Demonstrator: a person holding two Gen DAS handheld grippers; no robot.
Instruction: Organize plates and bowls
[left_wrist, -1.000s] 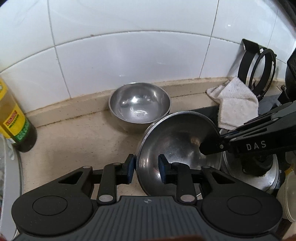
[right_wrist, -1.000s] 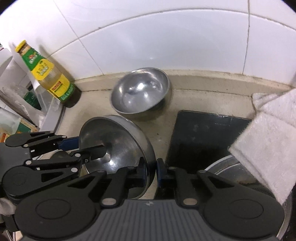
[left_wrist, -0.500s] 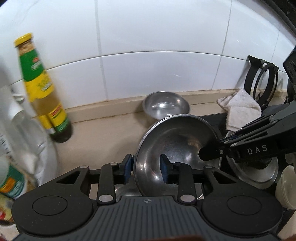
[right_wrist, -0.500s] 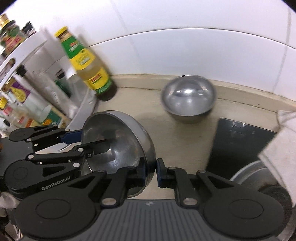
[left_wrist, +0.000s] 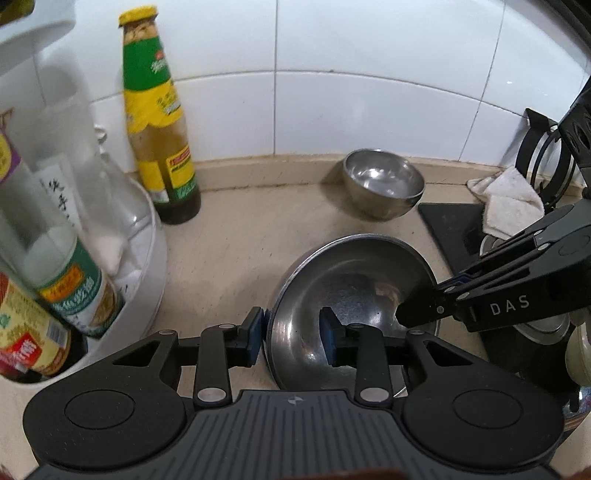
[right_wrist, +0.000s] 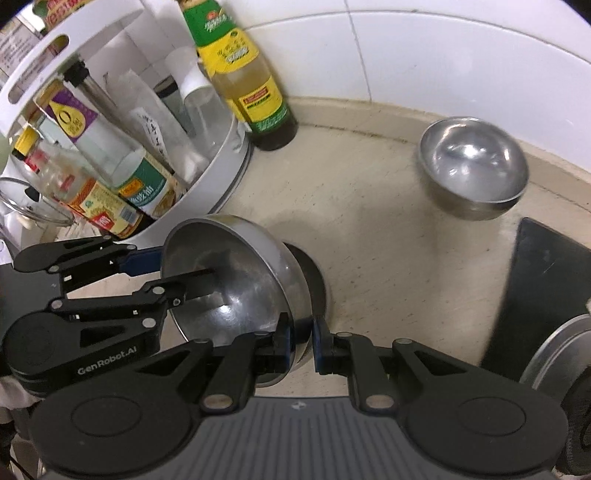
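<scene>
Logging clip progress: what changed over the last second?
Both tools, the left tool and right tool, carried the large steel bowl leftward, away from the small steel bowl, toward the white condiment rack. Both grips on its rim are unchanged; the small bowl stayed put.

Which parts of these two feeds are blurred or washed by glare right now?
Left wrist view: the rack jars at left are smeared, while the held bowl and far bowl stay sharp. Right wrist view: mostly sharp, glare spots inside the far bowl, slight smear on the dark board; both bend the wall tiles.
</scene>
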